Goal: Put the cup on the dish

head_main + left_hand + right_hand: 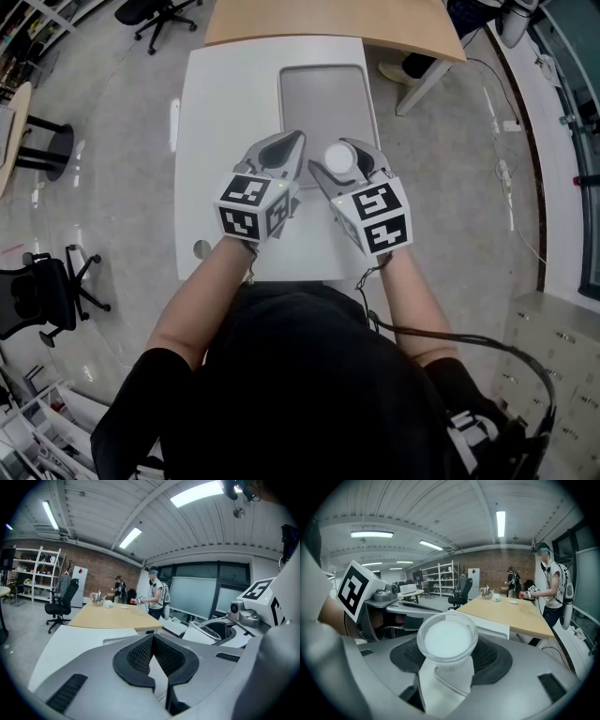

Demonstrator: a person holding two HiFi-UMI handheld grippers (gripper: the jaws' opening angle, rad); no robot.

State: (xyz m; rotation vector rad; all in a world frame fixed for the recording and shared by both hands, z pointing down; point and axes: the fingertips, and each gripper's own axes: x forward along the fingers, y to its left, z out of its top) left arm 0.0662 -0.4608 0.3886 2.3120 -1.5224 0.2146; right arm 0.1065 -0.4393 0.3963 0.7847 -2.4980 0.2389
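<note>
The white surface [225,112] has open edges to left and right, so a cup that rolls off the dish could go on to the floor. The grey rectangular dish [323,103] lies on the far half of the surface, and its raised rim is a hazard. A cup set down across that rim would probably tip.

The left gripper [292,143] has its jaws closed tip to tip on nothing. It sits just beside the right gripper [347,167], near enough that a sideways move might knock the load.

The right gripper's jaws are clamped on the white cup [446,641]. They grip it low on the body, with the mouth tilted toward the camera, so a release at that tilt risks the cup toppling.

From the head view the cup lies over the dish's near right part. How high it is above the dish cannot be told. The grippers hide the dish's near edge. Whether the cup's white inside is contents or its bare bottom is unclear.
</note>
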